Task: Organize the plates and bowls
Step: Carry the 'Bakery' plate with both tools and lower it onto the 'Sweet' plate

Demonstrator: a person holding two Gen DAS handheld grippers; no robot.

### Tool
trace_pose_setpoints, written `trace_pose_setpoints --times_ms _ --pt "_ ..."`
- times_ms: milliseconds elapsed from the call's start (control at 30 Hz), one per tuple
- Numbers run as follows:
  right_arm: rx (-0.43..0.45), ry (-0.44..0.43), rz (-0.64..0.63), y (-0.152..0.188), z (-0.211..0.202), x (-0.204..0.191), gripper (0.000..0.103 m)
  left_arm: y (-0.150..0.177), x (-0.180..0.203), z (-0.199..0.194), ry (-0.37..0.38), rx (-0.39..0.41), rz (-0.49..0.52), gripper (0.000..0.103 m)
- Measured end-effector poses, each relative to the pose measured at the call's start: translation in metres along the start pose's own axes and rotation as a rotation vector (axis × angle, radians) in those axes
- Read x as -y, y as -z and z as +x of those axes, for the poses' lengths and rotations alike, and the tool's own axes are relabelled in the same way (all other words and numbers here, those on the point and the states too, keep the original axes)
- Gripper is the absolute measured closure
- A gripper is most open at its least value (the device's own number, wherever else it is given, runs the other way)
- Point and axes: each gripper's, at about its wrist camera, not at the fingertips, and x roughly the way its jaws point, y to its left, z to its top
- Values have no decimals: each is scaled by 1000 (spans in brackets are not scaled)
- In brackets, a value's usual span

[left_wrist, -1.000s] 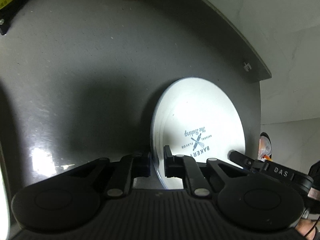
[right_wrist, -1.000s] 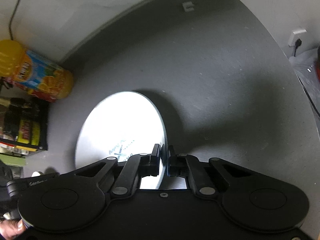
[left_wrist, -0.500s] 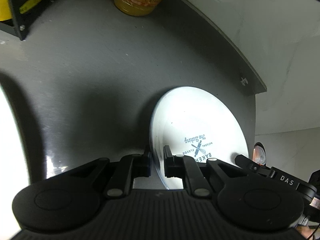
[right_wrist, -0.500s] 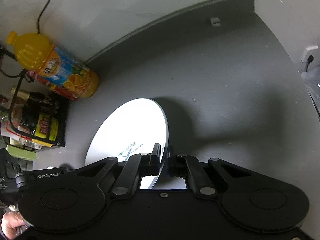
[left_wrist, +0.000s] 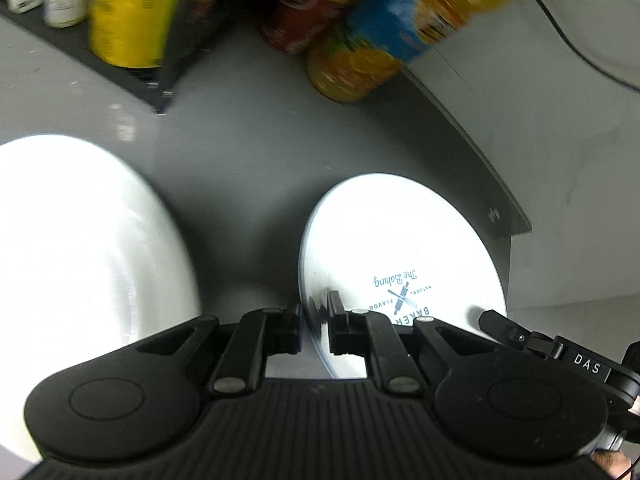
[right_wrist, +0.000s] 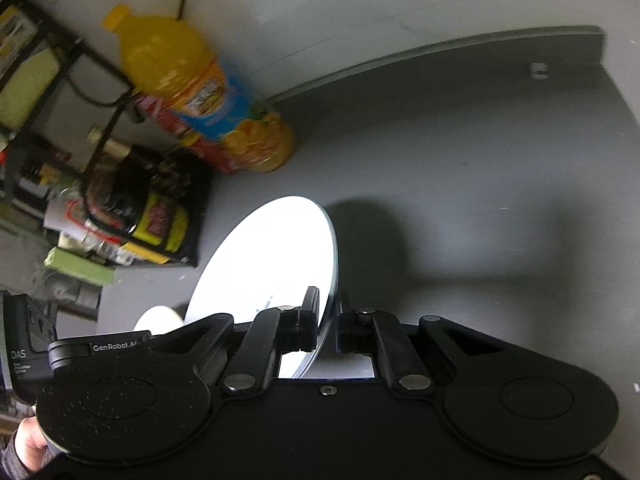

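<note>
Both hand-held grippers [left_wrist: 314,326] [right_wrist: 329,326] clamped — level.

Since one second ago, both cameras have tilted up and back from the counter [left_wrist: 240,152]. The orange juice bottle [right_wrist: 208,100] now shows in full, the black rack [left_wrist: 160,80] has entered the left wrist view, and a second white plate [left_wrist: 80,260] appears at left.

A tall orange-juice bottle with a yellow cap and blue label [right_wrist: 204,100] stands far left on the dark grey counter [right_wrist: 460,184], against the white wall [right_wrist: 360,8]. Just left of it, a black wire rack [right_wrist: 120,184] holds jars and packets. A black cable [left_wrist: 576,44] runs along the wall.
</note>
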Motion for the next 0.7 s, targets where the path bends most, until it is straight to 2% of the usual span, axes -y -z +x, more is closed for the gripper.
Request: trace_pose_setpoints --times_ms 400,700 --pt "-55 -58 -138 8 13 -56 94 9 -47 -40 -24 81 -109 93" --pt "-100 -102 -204 17 26 -83 94 25 -80 -63 -51 129 -185 93"
